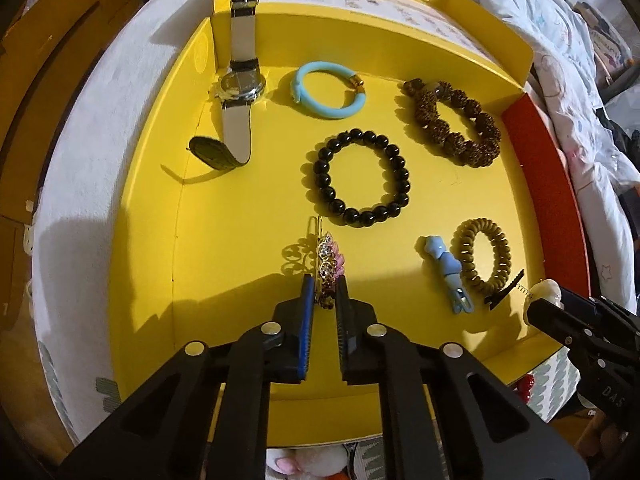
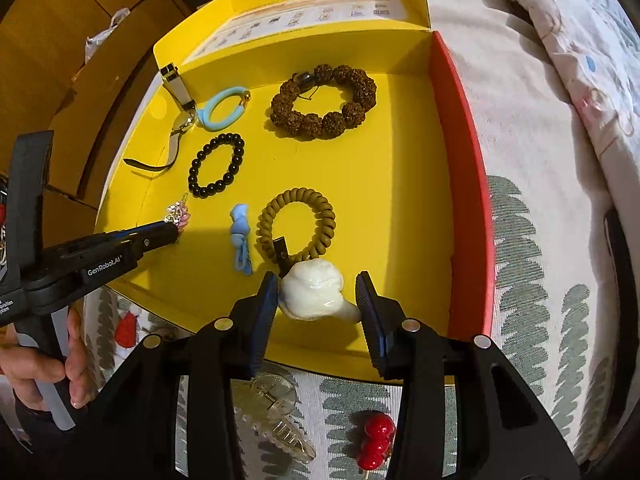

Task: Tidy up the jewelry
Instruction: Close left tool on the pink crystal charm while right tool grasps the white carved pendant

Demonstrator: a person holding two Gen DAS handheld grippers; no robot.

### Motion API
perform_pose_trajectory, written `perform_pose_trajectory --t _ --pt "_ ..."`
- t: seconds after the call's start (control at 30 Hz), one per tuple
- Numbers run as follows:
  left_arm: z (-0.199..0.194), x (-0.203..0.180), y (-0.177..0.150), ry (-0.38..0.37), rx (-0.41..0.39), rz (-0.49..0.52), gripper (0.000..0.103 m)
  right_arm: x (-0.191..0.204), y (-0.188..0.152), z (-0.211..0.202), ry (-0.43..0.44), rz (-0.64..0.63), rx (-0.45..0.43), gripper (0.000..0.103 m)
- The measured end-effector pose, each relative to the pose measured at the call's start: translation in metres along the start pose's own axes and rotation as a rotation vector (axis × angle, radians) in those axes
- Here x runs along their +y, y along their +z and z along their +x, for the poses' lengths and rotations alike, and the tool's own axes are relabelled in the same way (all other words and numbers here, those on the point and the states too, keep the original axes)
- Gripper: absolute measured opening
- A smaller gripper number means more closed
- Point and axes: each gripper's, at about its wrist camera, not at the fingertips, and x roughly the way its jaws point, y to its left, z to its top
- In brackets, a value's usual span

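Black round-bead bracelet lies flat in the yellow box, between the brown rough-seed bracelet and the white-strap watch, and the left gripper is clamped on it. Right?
Not quite. The left gripper is shut on the gold rhinestone hair clip with pink petals, not on the black round-bead bracelet. The left wrist view shows the bracelet lying free in the yellow box, between the brown rough-seed bracelet and the white-strap watch.

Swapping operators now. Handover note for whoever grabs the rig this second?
Left gripper: shut on the rhinestone hair clip, low over the yellow box floor, front left.
Right gripper: jaws around the white clip, near the front wall; grip looks partial.
Already in box: watch, blue bangle, black bead bracelet, brown bead bracelet, coil hair tie, blue clip.
Left: release both clips; clear claw clip and red bead pin remain outside on the bedspread.
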Motion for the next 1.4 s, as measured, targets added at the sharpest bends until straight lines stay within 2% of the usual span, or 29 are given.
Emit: perform_pose_trajectory --t 0.53,1.4 --pt "-0.024 -0.004 -0.004 -0.024 -0.049 0.005 0.006 -0.007 -0.001 -0.012 0.019 0.024 -0.029 0.041" --pt "-0.064 -0.009 -0.01 -0.05 -0.151 0.007 0.005 -0.014 -0.006 -0.039 0.048 0.041 -0.078 0.041"
